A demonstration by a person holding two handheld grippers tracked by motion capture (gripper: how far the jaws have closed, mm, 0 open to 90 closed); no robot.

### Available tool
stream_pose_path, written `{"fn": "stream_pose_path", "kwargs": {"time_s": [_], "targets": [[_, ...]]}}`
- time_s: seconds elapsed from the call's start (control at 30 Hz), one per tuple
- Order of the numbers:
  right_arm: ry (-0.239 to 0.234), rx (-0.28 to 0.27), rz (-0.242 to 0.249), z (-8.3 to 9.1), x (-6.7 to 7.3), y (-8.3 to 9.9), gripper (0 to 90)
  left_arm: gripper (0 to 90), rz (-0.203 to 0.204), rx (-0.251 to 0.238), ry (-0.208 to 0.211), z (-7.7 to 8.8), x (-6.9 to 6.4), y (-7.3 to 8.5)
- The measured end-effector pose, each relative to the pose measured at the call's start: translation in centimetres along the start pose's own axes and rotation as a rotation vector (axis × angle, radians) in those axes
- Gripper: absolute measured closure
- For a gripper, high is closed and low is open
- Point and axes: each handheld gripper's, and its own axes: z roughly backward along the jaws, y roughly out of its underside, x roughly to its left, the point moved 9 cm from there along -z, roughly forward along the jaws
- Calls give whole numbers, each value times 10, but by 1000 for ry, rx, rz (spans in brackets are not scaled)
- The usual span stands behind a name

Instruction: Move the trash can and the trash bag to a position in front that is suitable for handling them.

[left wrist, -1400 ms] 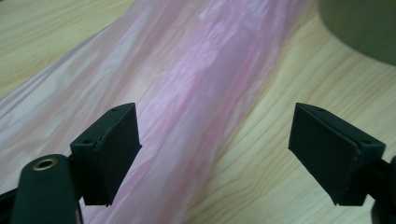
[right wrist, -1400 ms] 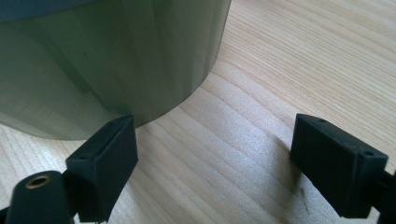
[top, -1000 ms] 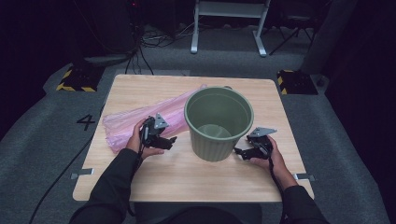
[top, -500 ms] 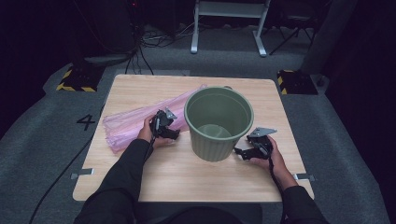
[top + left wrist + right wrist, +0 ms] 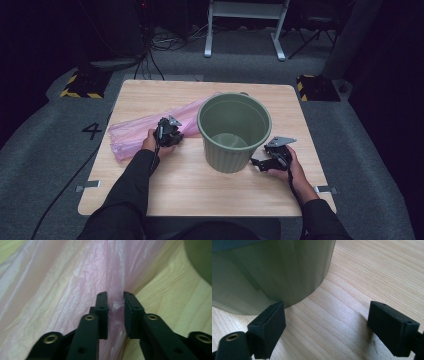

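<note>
Your left gripper (image 5: 115, 302) had just closed on a raised fold of the pink bag (image 5: 135, 132): thin, translucent, crinkled, lying lengthwise left-to-right across the tabletop (image 5: 200, 195). Your right gripper (image 5: 327, 322) stood apart.

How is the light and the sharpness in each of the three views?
High view: the light wooden table is lit and the floor behind it dark. Left gripper view: the thin pink plastic bag is glossy, the near jaws soft. Right gripper view: the green ribbed plastic bucket casts a faint shadow.

Readable markings in the work area.
A dark numeral "4" (image 5: 93, 131) stands on the grey floor (image 5: 45, 150), just left of the table (image 5: 200, 190).
</note>
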Motion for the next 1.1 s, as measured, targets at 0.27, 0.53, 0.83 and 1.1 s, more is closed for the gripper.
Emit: {"fn": "stream_pose_path", "kwargs": {"time_s": [0.27,0.53,0.83,1.1], "targets": [[-1,1,0,0,0,0,151,872,23,-31,-46,6,13,3],[-1,2,0,0,0,0,151,884,24,-61,-69,14,18,1],[-2,2,1,0,0,0,151,873,-27,-11,-59,21,10,16],[-4,4,2,0,0,0,151,855,-88,5,-19,12,-14,12]]}}
